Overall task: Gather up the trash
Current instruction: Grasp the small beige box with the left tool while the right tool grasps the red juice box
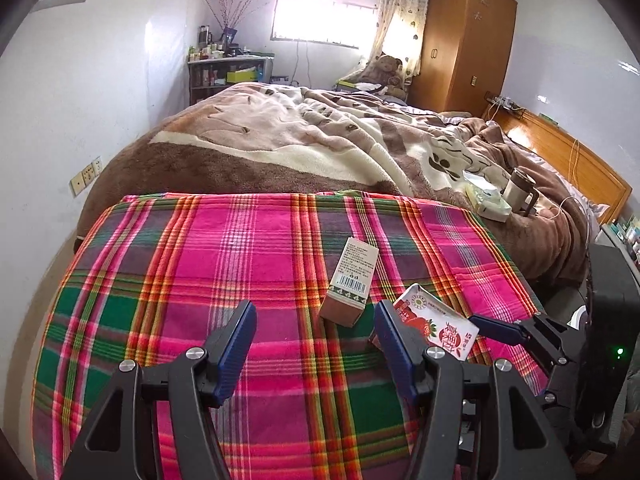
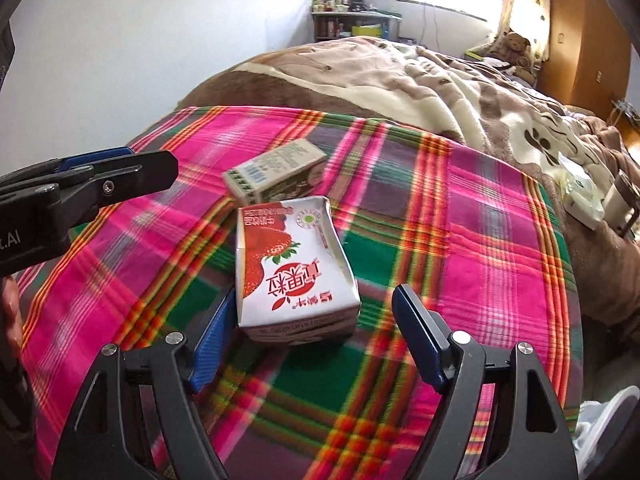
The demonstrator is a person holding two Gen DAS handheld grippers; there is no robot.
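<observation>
right gripper (image 2: 310, 334) nearest, jaws spread wide either side of strawberry milk carton (image 2: 294, 268), gripping nothing yet. carton flat on plaid cloth (image 2: 460, 264), long axis running near to far, straight ahead between pads, leaning nearer left pad. left gripper (image 1: 316, 344) open too, empty, off to left; carton at its right finger. right clearly better placed. beyond carton, just touching or nearly: beige box (image 2: 276, 174), lying flat. farther: brown blanket (image 2: 400, 76).
</observation>
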